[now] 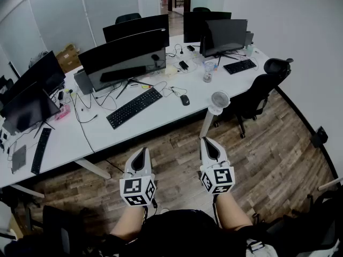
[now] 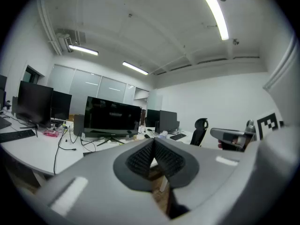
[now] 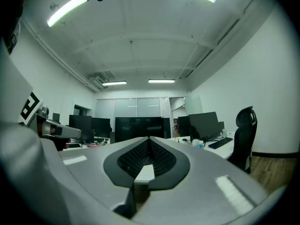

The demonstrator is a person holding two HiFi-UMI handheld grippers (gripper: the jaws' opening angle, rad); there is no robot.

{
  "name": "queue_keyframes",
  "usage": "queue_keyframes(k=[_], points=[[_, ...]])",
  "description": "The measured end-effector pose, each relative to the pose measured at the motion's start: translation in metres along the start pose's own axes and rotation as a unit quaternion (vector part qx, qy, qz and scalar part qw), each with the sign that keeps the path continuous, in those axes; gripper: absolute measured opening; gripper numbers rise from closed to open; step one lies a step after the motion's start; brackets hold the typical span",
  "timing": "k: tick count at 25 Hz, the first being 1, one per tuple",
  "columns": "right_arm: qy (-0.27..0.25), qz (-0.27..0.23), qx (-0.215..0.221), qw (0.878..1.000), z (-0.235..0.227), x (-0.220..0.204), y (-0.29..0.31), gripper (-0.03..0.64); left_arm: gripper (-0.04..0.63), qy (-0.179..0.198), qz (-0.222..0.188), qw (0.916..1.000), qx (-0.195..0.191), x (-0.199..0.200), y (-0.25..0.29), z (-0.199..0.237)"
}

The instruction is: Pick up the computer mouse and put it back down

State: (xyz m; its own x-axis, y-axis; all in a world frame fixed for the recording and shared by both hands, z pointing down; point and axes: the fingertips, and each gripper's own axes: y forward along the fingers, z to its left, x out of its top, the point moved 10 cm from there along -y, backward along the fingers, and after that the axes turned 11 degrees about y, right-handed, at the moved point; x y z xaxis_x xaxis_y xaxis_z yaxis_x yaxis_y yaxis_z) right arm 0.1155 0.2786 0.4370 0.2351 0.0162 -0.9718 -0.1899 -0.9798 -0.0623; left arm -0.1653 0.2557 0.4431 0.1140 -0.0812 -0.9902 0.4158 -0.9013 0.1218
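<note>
**Mouse parked on the counter, both tools pinched shut on nothing**

So here's the situation. The mouse (image 1: 185, 99) is a small dark one, sitting flat on the white counter (image 1: 166, 112). It's close to the front edge and a bit right of the middle. A black keyboard (image 1: 134, 107) lies at an angle just beside it on the left, not touching it. Behind the keyboard there's a big curved monitor (image 1: 126, 58) with a mess of cables trailing around its stand. Further right along the front edge is a little white fan (image 1: 220, 99), and a black office chair (image 1: 256, 92) is pulled up near the right end of the counter.

Neither tool is anywhere near the mouse. The left tool (image 1: 142, 152) and the right tool (image 1: 207, 143) are side by side out over the wooden floor (image 1: 257, 159), well short of the counter's front edge, both aimed roughly toward it. The right one lines up a bit closer to the fan than to the mouse.

The left gripper view has the ribbed pads (image 2: 140, 157) meeting at the tip with nothing in between. The right gripper view is the same deal, fully closed and empty, pointing at the row of monitors.
</note>
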Motion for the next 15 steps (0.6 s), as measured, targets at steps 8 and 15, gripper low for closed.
queue_keyframes(k=[8, 15], points=[[0.013, -0.014, 0.001, 1.0, 0.017, 0.0, 0.014, -0.002, 0.054, 0.003, -0.001, 1.0, -0.008, -0.001, 0.004, 0.021], [-0.008, -0.014, -0.023, 1.0, 0.045, -0.011, 0.027, -0.002, 0.054, 0.005, -0.004, 0.9996, -0.026, -0.012, 0.008, 0.055]])
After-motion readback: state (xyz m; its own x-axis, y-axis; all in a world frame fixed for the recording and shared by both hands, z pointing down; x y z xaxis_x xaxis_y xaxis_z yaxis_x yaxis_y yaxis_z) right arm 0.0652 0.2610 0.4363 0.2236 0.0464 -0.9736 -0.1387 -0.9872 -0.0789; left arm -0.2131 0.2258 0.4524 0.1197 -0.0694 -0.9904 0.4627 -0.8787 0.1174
